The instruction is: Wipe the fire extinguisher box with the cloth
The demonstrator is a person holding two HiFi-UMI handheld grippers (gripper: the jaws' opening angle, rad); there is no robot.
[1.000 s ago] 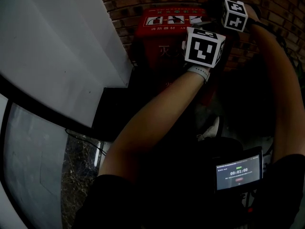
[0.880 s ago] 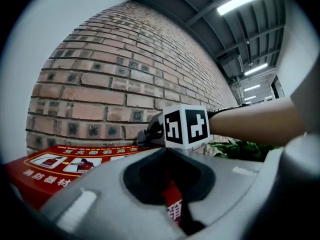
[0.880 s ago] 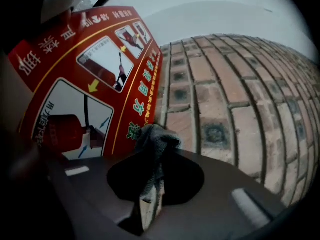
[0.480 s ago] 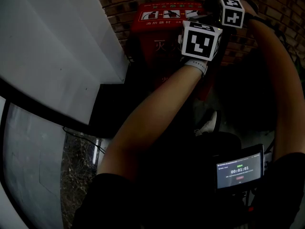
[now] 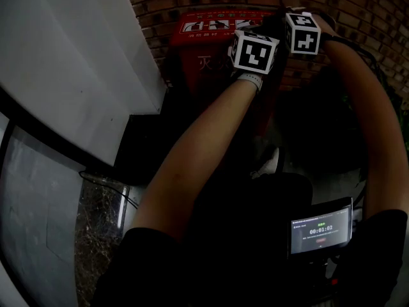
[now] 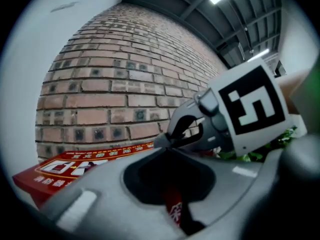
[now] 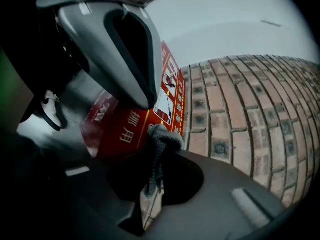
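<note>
left gripper (image 6: 167, 146) has its jaws pressed together with nothing in them, just above the box. right gripper (image 7: 158, 134) is pinching the grey cloth (image 7: 161, 143) by the red fire extinguisher box (image 5: 204, 28), which sits against the brick wall (image 5: 358, 5).

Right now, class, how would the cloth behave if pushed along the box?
Probably floppy: the cloth bunches and droops where the jaws pinch it. Likely light, held by one pinch. It may crumple against the box rather than slide flat.
</note>
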